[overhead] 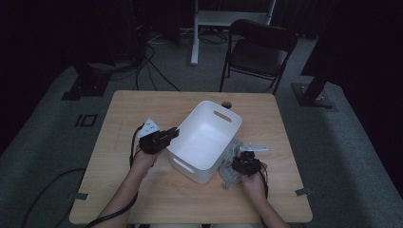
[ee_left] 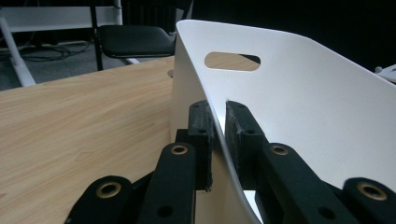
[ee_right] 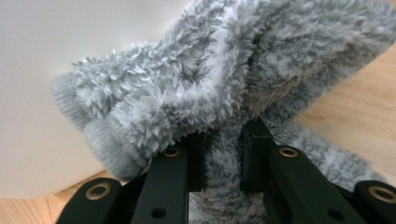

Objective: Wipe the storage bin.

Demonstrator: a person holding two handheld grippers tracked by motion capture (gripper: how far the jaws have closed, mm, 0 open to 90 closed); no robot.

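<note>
White plastic bin (overhead: 205, 137) sits roughly mid-table, so I'll place everything off that. On its left, the left gripper (overhead: 172, 134) is clamped right on the bin's rim; in the left gripper view the jaws are nearly closed with the thin white wall (ee_left: 289, 107) pinched between the pads, one pad outside and one inside. On the bin's right, touching its side, there's a fluffy grey sock-like thing (overhead: 230, 167) lying on the wood. The right gripper (overhead: 240, 161) is down on it, jaws narrow and squeezing a fold of the fuzzy fabric (ee_right: 224, 98). Light wooden table (overhead: 142, 107) underneath. Behind the bin, past the table's far edge, there's a black folding chair (overhead: 259, 50) on grey floor, and the room's pretty dark.
</note>
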